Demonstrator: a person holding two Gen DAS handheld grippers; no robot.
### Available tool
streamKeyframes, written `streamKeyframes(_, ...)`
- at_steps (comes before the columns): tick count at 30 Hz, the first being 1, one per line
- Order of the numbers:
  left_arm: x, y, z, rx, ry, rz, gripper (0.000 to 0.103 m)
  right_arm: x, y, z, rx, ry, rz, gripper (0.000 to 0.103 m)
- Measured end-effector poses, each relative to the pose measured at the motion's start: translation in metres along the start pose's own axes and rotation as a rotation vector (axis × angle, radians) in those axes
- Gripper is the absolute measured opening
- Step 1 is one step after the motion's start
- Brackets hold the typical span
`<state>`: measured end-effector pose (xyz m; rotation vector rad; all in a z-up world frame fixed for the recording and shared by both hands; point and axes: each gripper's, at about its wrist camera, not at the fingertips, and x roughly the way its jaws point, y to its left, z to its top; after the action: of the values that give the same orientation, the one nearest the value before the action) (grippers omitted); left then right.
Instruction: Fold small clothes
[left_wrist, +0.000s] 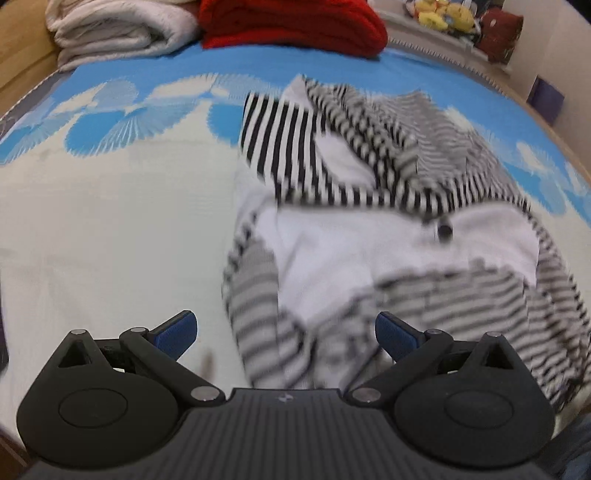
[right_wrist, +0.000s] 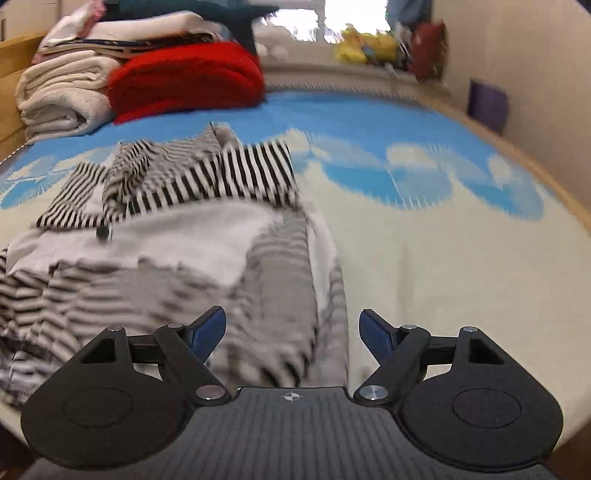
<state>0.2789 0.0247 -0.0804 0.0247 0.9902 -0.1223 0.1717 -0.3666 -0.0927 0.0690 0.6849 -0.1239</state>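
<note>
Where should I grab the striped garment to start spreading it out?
Take the striped garment by its near hem, one open tool per corner: left tool, right tool. It lies crumpled on the bed, the hem edge nearest both, so come in low from the near side.

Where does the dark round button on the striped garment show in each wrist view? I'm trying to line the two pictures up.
Left wrist view: the button lies right of centre, on the white panel just below the bold black-and-white stripes.
Right wrist view: the button lies far left at mid-height, at the same stripe edge.
Shared landmark: the red blanket folded at the far end of the bed.
</note>
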Motion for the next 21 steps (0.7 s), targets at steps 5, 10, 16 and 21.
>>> streamKeyframes(5, -0.01, -0.02, -0.041, 0.054, -0.025, 0.087, 0.103, -0.01, 0.013, -0.028, -0.101, 0.003, 0.028, 0.082)
streamKeyframes(10, -0.022, -0.029, -0.067, 0.067, -0.074, 0.138, 0.103, -0.018, 0.024, -0.038, -0.201, -0.02, 0.031, 0.082)
streamKeyframes(16, -0.028, -0.033, -0.081, 0.077, -0.088, 0.157, 0.103, -0.027, 0.022, -0.035, -0.177, -0.036, 0.04, 0.082)
streamKeyframes(21, -0.026, -0.032, -0.081, 0.078, -0.083, 0.159, 0.103, -0.027, 0.025, -0.035, -0.17, -0.035, 0.041, 0.082)
